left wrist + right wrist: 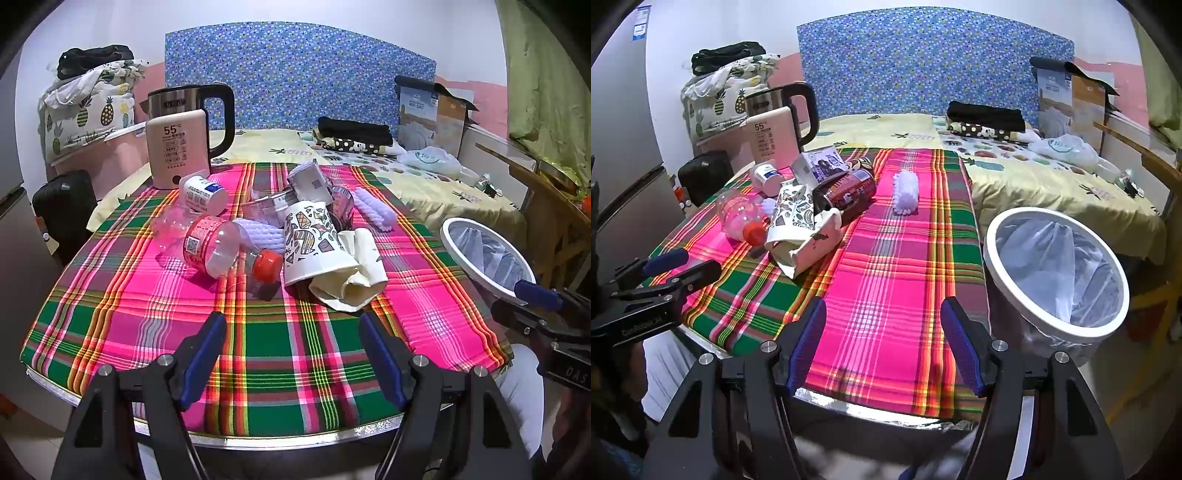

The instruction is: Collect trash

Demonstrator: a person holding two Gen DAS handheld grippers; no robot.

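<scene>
Left gripper (293, 349): jaws spread wide, nothing between them, hovering over the near edge of the table, aimed at the pile.
Right gripper (882, 341): jaws also spread and holding nothing, over bare cloth near the table's right front, just beside the bin.
Tablecloth (147, 314): bright plaid, loose over the table — a dragged finger could bunch it and shift everything on it.
Trash pile: sits mid-table, ahead of the left gripper; a patterned paper cup (314, 243) on its side with crumpled paper (354, 277) touching it, a clear bottle with a red cap (221, 247), a white jar (203, 194), a dark can (849, 192), a small box (310, 181).
Stray piece: a white knobbly foam piece (907, 192) lies apart, right of the pile.
Bin (1056, 266): white-rimmed, lined with a thin bag, off the table's right side and tilted.
Kettle (192, 136): behind the pile — not trash, easily knocked on a long reach.
Risks: pieces overlap, so lifting one may roll the bottle or can off the edge; the cup may crush; a loose drop could miss the bin's rim.
</scene>
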